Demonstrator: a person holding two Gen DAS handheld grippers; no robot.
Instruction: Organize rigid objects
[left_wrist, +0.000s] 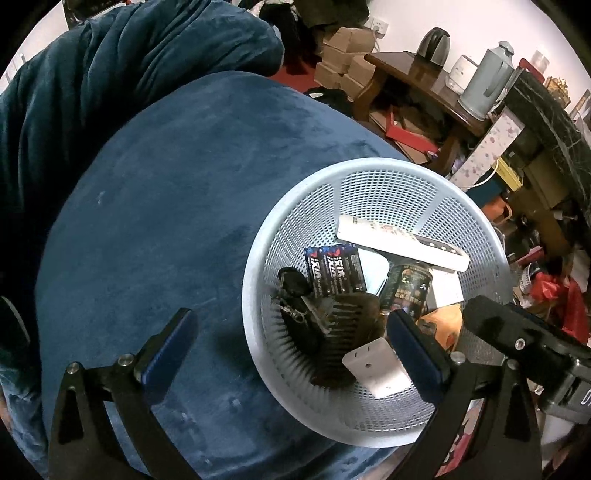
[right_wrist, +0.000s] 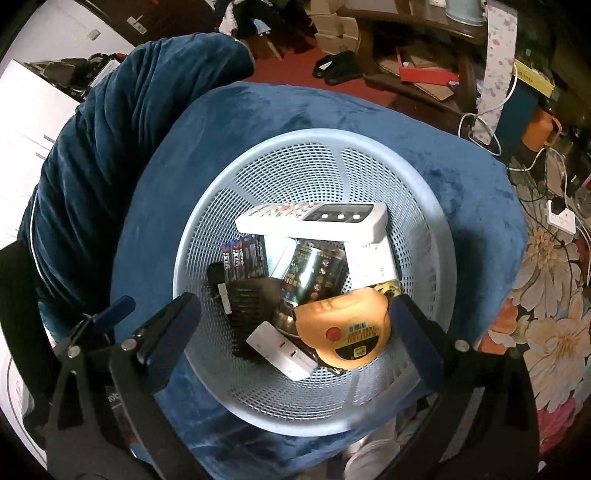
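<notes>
A pale blue mesh basket (right_wrist: 436, 236) (left_wrist: 388, 177) stands on a blue velvet stool (left_wrist: 166, 221) (right_wrist: 480, 177). Inside lie a white remote (right_wrist: 314, 218) (left_wrist: 402, 240), a battery pack (left_wrist: 334, 271) (right_wrist: 245, 260), a dark can (left_wrist: 406, 288) (right_wrist: 314, 269), a brown comb (left_wrist: 351, 317) (right_wrist: 251, 306), a white plug adapter (right_wrist: 282, 349) (left_wrist: 376, 367), black keys (left_wrist: 295, 291) and an orange tape measure (right_wrist: 347, 326). My left gripper (left_wrist: 291, 350) is open and empty over the basket's near left rim. My right gripper (right_wrist: 295, 332) is open and empty above the basket.
A dark blue cushion (left_wrist: 129, 55) (right_wrist: 129, 110) lies behind the stool. A wooden table (left_wrist: 424, 81) with kettles stands beyond, with cardboard boxes (left_wrist: 347, 55) beside it. Cables and a power strip (right_wrist: 561, 218) lie on the floral floor at right. The right gripper's finger (left_wrist: 517, 332) shows in the left wrist view.
</notes>
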